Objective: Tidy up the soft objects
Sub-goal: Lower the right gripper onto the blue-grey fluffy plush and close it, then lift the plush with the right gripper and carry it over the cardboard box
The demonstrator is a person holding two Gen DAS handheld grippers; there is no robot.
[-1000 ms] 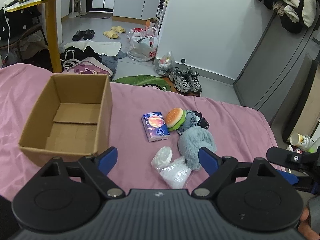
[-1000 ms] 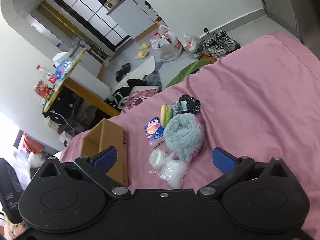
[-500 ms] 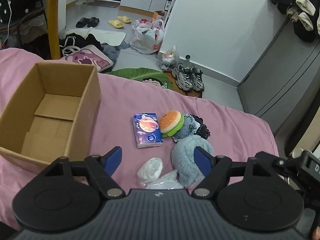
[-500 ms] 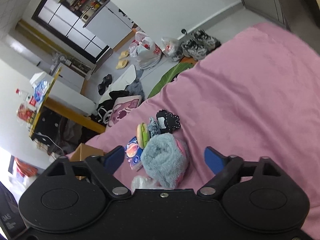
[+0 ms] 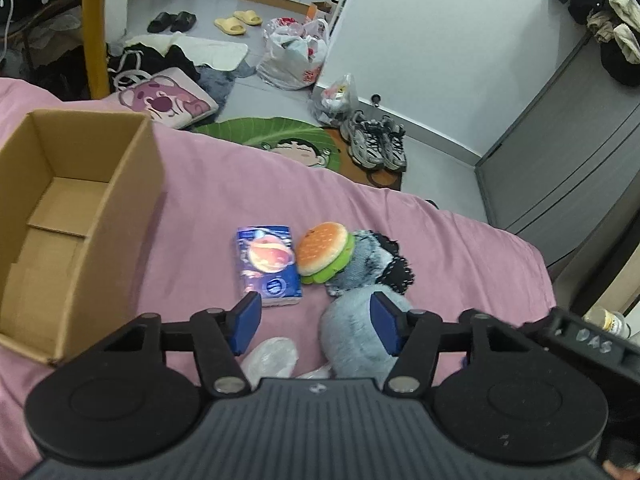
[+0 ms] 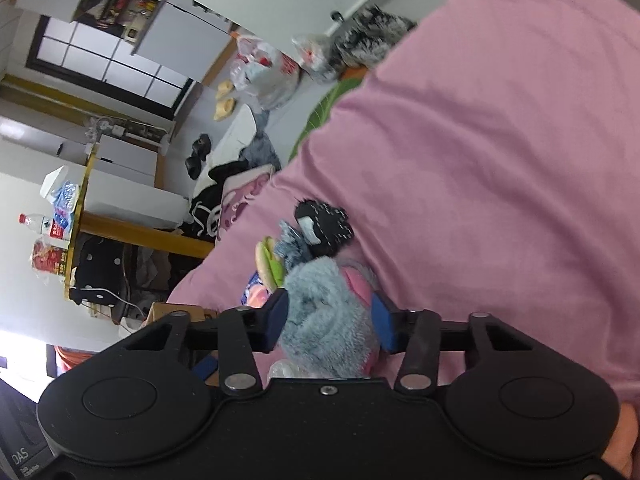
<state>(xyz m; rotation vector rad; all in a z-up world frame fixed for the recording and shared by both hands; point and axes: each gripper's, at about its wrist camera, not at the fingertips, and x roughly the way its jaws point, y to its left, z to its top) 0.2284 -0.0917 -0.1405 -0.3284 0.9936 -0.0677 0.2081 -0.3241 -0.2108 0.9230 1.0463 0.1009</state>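
Observation:
Soft things lie in a cluster on the pink bedsheet (image 5: 224, 200): a blue tissue pack (image 5: 269, 264), a burger plush (image 5: 325, 251), a grey-black cloth (image 5: 372, 256), a fluffy grey-blue roll (image 5: 352, 336) and a clear plastic bag (image 5: 272, 356). An empty cardboard box (image 5: 80, 208) stands at the left. My left gripper (image 5: 316, 322) is open above the plastic bag. My right gripper (image 6: 330, 326) has its pads against both sides of the fluffy roll (image 6: 324, 312); the burger plush (image 6: 269, 264) and black cloth (image 6: 324, 226) lie beyond.
Beyond the bed's far edge are a green leaf mat (image 5: 280, 136), sneakers (image 5: 378, 146), plastic bags (image 5: 294, 54) and a pink cushion (image 5: 168, 98). A grey cabinet (image 5: 568, 152) stands at the right. A yellow-legged table (image 6: 80, 216) holds bottles.
Both grippers moved forward and down to the cluster. The right gripper narrowed from wide open until its pads met the fluffy roll. The left gripper narrowed a little and stays open.

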